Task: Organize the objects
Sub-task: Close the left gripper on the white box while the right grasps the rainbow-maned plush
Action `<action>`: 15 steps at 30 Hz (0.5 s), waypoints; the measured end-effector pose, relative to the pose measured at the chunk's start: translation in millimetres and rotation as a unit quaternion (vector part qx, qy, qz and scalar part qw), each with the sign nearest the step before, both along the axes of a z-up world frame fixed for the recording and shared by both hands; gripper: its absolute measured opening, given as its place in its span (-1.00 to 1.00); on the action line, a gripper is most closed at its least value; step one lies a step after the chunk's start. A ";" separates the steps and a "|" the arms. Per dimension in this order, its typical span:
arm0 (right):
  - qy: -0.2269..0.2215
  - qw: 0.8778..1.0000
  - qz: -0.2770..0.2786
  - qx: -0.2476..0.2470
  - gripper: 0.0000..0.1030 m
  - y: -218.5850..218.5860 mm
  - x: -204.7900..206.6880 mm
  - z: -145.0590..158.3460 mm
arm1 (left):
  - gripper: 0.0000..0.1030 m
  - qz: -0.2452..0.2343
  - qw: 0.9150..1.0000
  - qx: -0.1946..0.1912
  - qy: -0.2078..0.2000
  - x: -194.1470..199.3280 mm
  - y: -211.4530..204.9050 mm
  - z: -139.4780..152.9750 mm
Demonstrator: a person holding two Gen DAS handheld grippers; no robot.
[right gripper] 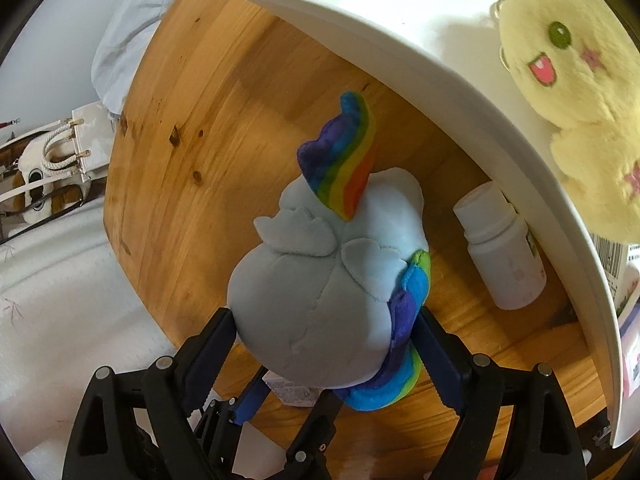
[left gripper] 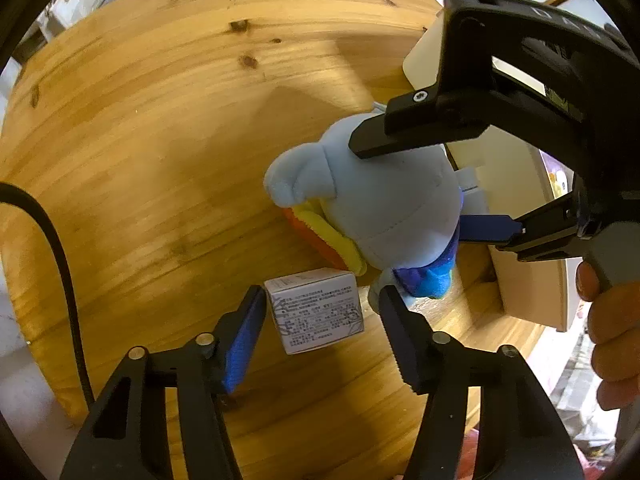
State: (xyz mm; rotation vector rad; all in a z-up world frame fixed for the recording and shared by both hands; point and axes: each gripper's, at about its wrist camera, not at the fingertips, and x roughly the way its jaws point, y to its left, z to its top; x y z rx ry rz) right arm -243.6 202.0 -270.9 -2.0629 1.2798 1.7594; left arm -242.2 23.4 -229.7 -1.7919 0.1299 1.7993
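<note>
- Left gripper (left gripper: 322, 316) is down over the small white box (left gripper: 316, 312) on the round wooden table (left gripper: 160, 140). One blue pad sits right at the box's side, the other stands a bit off, so it's half-wide around the box, no squeeze that I can see.
- Right gripper (right gripper: 324, 344) has the blue plush (right gripper: 332, 280) between wide fingers. Looks like both pads press its sides, but the fur hides the contact.
- Plush rests on the table just beside the box, rainbow tail (right gripper: 340, 160) sticking up.
- White bottle (right gripper: 504, 248) lies near the white bin (right gripper: 400, 52).
- Yellow plush (right gripper: 580, 100) is inside the bin.
</note>
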 end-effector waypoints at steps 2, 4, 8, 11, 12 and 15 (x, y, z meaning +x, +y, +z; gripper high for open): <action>0.008 1.000 0.005 -0.006 0.72 -0.6 -2.1 -1.2 | 0.04 0.006 1.000 0.003 -0.005 -0.9 -1.7 -0.8; 0.010 1.000 0.006 -0.014 0.71 0.3 -2.6 -3.1 | -0.03 0.010 1.000 0.002 -0.007 -1.4 -2.8 -1.6; 0.013 1.000 0.008 -0.026 0.67 2.4 -1.3 -4.2 | -0.05 0.014 1.000 0.001 -0.003 -0.8 -4.8 -0.9; 0.015 0.999 0.005 -0.031 0.64 2.9 0.1 -3.9 | -0.08 0.017 1.000 0.002 -0.001 0.9 -7.1 0.9; 0.016 0.999 0.005 -0.032 0.63 3.1 0.5 -3.5 | -0.09 0.018 1.000 0.003 -0.001 1.6 -8.2 1.8; 0.019 0.999 0.005 -0.034 0.60 3.2 1.1 -2.8 | -0.12 0.022 1.000 0.003 0.001 4.6 -12.1 4.7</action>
